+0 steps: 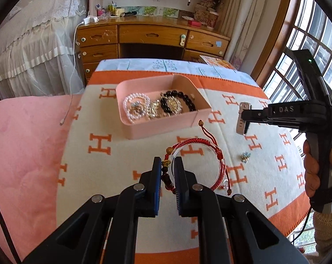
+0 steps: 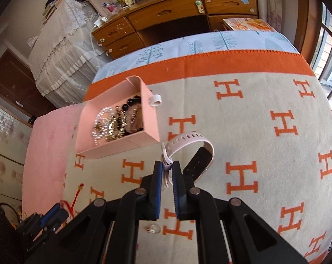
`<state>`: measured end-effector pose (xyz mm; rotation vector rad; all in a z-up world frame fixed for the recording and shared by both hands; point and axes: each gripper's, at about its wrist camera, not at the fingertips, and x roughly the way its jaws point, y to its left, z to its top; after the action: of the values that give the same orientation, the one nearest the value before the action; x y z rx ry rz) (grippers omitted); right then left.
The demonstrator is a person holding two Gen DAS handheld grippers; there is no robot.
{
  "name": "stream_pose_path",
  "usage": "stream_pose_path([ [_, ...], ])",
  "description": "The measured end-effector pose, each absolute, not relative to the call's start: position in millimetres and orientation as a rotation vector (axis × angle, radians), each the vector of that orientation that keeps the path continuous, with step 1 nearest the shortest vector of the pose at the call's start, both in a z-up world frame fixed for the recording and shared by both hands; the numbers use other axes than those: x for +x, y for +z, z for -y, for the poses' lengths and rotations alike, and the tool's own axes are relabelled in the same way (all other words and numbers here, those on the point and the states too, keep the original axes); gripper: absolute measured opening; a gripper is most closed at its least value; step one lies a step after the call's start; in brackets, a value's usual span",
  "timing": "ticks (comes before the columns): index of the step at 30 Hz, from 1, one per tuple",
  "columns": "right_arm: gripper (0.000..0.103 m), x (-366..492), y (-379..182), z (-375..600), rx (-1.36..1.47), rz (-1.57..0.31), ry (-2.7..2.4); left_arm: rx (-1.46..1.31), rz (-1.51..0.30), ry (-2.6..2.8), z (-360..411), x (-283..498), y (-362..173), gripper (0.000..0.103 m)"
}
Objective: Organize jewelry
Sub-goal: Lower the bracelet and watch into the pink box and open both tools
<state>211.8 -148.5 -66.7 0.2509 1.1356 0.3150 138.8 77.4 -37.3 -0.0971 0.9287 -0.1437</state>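
The left wrist view shows the left gripper (image 1: 167,167) low over an orange-and-cream blanket (image 1: 95,165) patterned with letter H shapes. Its two fingers are clamped on the beaded side of a red braided bracelet (image 1: 199,154), which is bundled with a clear bangle (image 1: 221,173) and lies just in front of a pink tray (image 1: 166,127). Only this view shows the whole bracelet and a small pale-blue brooch (image 1: 245,156) lying apart on the blanket to the right. It also shows the right gripper (image 1: 245,118) from the side, held level above the blanket by a hand (image 1: 313,171) on its grip.

The right wrist view shows what that gripper holds: its fingers are pressed together on the strap of a white-banded watch (image 2: 188,151), whose dark face hangs to the right, just beside the tray's (image 2: 119,147) near corner. This view alone shows a white ring-shaped piece (image 2: 155,100) at the tray's right wall and a small clear item (image 2: 153,228) on the blanket below the gripper.

The tray holds a pearl bracelet (image 1: 136,107), a black bead bracelet (image 1: 179,101) and tangled gold pieces (image 1: 157,109). A wooden desk (image 1: 152,37) stands beyond the blanket.
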Motion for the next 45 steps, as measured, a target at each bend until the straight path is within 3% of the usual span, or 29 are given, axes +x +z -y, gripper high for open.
stream_pose_path([
  [7, 0.009, 219.1, -6.0, 107.2, 0.185, -1.009, 0.428, -0.102, -0.841, -0.057, -99.2, 179.6, 8.9, 0.009],
  [12, 0.009, 236.3, 8.2, 79.2, 0.133, -0.964, 0.5, -0.122, -0.824, -0.016, -106.9, 210.8, 16.2, 0.009],
  [30, 0.011, 306.5, -88.4, 31.8, -0.033, -1.169, 0.506, -0.156, -1.01, 0.006, -100.2, 298.1, -81.0, 0.01],
  [35, 0.013, 307.1, -97.4, 32.5, -0.012, -1.222, 0.52, -0.165, -1.014, 0.005, -102.0, 299.1, -87.6, 0.041],
  [45, 0.013, 282.6, -77.5, 55.8, 0.104, -1.182, 0.553, -0.163, -0.953, 0.001, -107.5, 267.2, -63.0, 0.052],
])
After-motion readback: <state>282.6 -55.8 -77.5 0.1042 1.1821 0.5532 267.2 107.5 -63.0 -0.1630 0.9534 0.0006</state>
